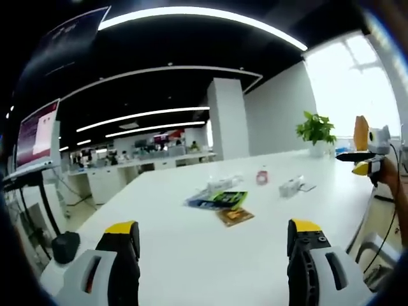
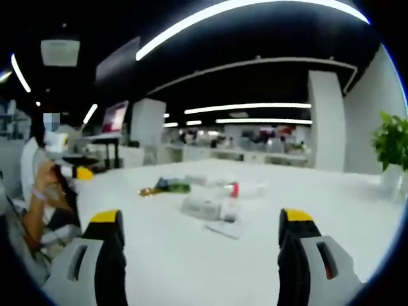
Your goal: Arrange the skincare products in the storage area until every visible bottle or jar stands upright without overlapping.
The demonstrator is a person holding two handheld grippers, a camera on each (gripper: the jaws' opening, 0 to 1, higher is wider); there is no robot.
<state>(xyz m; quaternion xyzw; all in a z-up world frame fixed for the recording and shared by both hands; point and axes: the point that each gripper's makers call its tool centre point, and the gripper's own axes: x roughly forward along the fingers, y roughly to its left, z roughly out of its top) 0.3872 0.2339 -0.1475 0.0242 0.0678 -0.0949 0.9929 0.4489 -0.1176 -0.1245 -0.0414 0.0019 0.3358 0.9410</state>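
Several skincare items lie on a white table [image 1: 172, 255]. A clear bottle [image 1: 223, 184] lies on its side behind dark green packets [image 1: 218, 199] and an orange sachet [image 1: 234, 217]. A small red-capped bottle [image 1: 262, 175] and a clear box [image 1: 292, 186] sit further right. My left gripper [image 1: 213, 231] is open, well short of them, with nothing between its jaws. In the right gripper view the clear box [image 2: 204, 207], the red-capped bottle [image 2: 245, 189] lying down and the green packets [image 2: 172, 186] lie ahead of my open, empty right gripper [image 2: 201, 223].
A potted plant [image 1: 317, 131] stands at the table's far end, also seen as the plant [image 2: 392, 143] at the right. A monitor [image 1: 37, 134] stands off the table to the left. A hand holds the right gripper [image 1: 370, 153] beyond the table edge; the left gripper [image 2: 67, 169] shows likewise.
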